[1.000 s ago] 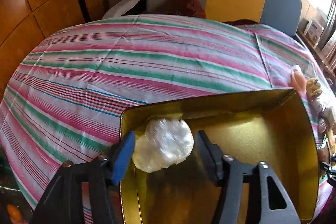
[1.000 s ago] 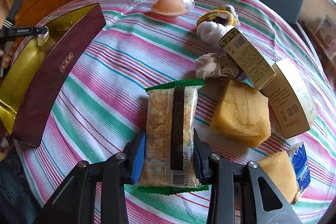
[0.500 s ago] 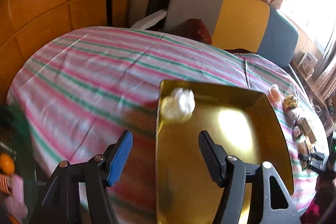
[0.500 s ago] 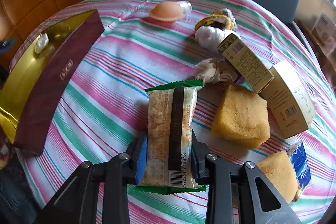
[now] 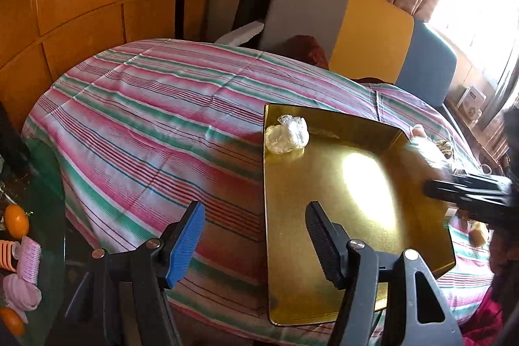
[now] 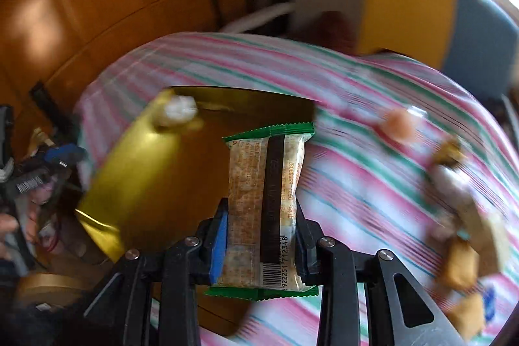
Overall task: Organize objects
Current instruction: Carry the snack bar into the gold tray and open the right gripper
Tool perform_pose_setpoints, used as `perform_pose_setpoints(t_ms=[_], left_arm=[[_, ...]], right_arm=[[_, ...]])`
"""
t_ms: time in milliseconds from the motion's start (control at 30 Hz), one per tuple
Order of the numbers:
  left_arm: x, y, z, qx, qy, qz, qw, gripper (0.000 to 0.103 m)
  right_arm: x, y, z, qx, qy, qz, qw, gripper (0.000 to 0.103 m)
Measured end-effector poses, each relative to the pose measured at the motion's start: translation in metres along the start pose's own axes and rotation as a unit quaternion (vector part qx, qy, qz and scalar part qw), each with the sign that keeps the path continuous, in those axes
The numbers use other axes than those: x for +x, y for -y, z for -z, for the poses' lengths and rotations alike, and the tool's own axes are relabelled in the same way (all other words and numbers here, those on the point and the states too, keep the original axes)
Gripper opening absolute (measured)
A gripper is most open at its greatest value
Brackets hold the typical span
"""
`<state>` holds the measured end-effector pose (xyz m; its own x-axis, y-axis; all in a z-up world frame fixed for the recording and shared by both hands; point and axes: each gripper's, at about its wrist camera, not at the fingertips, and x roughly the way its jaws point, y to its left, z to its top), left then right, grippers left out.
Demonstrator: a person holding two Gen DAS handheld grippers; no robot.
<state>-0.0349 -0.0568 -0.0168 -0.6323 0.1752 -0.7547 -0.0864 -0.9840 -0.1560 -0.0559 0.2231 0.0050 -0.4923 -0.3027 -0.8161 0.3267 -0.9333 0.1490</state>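
A gold tray lies on the striped tablecloth with a crumpled clear plastic ball in its far left corner. My left gripper stands open and empty over the tray's near left rim. The right gripper is shut on a green-edged snack packet, lifted above the gold tray, whose plastic ball looks blurred. In the left wrist view the right gripper's black body shows blurred at the tray's right side.
Blurred on the cloth at the right lie a peach-coloured item, a white and yellow toy and yellow sponges. A grey, yellow and blue chair back stands behind the table. Oranges and pink brushes sit low at the left.
The left gripper drew back from the plastic ball, leaving it in the tray corner. The right gripper lifted the snack packet off the cloth and swung it left over the tray.
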Motion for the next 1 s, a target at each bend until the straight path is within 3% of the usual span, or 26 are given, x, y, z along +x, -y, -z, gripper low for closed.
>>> perform_pose_setpoints(t_ms=[67, 267, 400, 433, 467, 567, 700, 833, 1000], left_arm=[[0.001, -0.003, 0.001, -0.005, -0.003, 0.0, 1.0, 0.057], [0.003, -0.017, 0.006, -0.021, -0.005, 0.006, 0.9997, 0.057], [0.007, -0.023, 0.009, -0.033, -0.01, 0.008, 0.9994, 0.057], [0.008, -0.023, 0.009, -0.032, -0.011, 0.008, 0.9994, 0.057], [0.008, -0.023, 0.01, -0.031, -0.012, 0.008, 0.9994, 0.057], [0.008, -0.02, 0.01, -0.028, -0.011, 0.009, 0.9995, 0.057], [0.006, -0.011, 0.008, -0.016, -0.009, 0.004, 0.9998, 0.057], [0.002, 0.002, 0.005, -0.001, -0.004, 0.001, 1.0, 0.057], [-0.003, 0.025, 0.002, 0.027, 0.002, 0.0, 0.9996, 0.057]], right_arm=[[0.029, -0.031, -0.017, -0.004, -0.02, -0.011, 1.0, 0.034], [0.116, -0.084, -0.047, 0.039, -0.093, -0.022, 0.995, 0.034], [0.147, -0.09, -0.055, 0.088, -0.107, -0.036, 0.99, 0.037], [0.153, -0.088, -0.057, 0.106, -0.11, -0.056, 0.987, 0.038], [0.154, -0.085, -0.057, 0.127, -0.108, -0.083, 0.983, 0.041], [0.146, -0.08, -0.057, 0.141, -0.093, -0.107, 0.98, 0.054], [0.124, -0.073, -0.046, 0.121, -0.071, -0.104, 0.985, 0.055], [0.096, -0.065, -0.028, 0.071, -0.043, -0.056, 0.995, 0.064], [0.06, -0.044, -0.007, 0.045, -0.013, -0.011, 0.999, 0.072]])
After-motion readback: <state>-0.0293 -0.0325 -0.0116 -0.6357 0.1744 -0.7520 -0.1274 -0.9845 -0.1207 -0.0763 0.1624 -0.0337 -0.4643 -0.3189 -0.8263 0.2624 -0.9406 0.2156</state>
